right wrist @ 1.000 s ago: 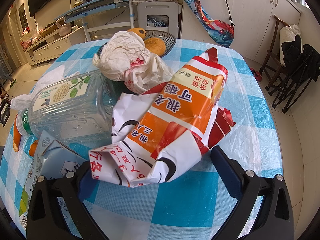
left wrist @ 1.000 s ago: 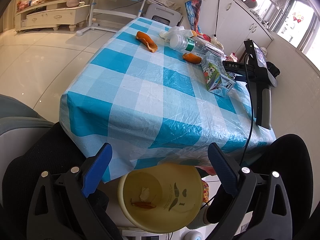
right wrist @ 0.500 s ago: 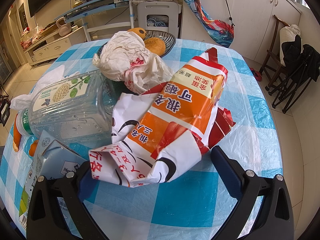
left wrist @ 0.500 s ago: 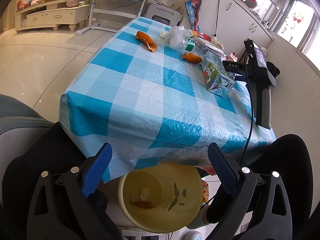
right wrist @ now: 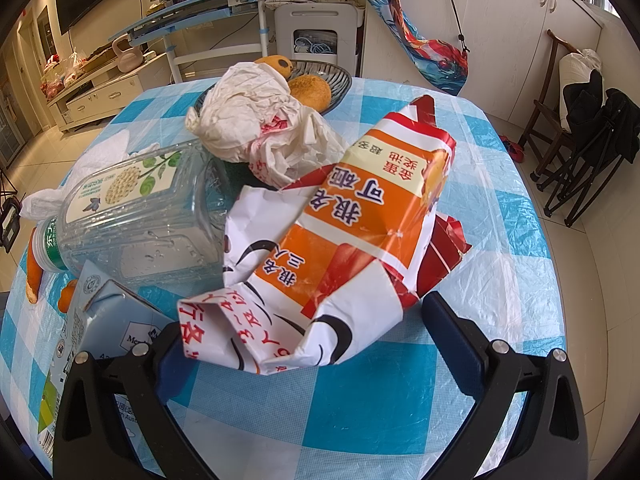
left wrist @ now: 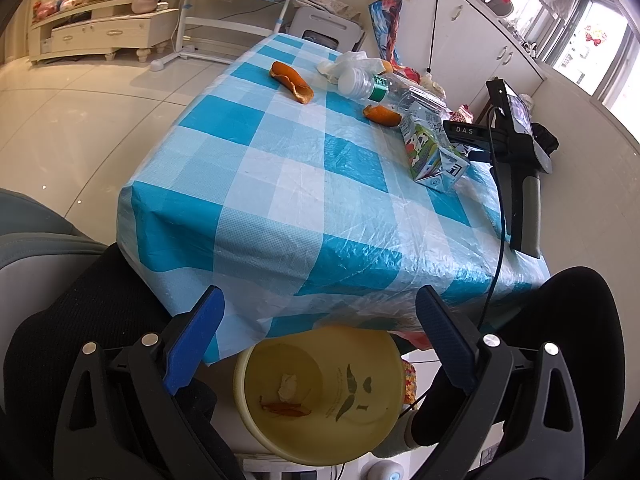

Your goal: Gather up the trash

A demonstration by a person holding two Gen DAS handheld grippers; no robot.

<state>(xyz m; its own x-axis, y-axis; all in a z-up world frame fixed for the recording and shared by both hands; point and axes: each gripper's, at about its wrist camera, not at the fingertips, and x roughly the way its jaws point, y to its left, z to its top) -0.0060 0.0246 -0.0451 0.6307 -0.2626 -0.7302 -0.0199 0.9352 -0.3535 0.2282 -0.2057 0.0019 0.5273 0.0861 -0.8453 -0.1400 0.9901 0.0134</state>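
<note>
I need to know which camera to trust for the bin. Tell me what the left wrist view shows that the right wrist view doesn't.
Only the left wrist view shows the yellow bin below the table edge, scraps inside, between the open jaws of the left gripper. Only the right wrist view shows the orange snack wrapper, the crumpled white bag and the fruit bowl. Both show the plastic bottle, the milk carton and the checked tablecloth.
</note>
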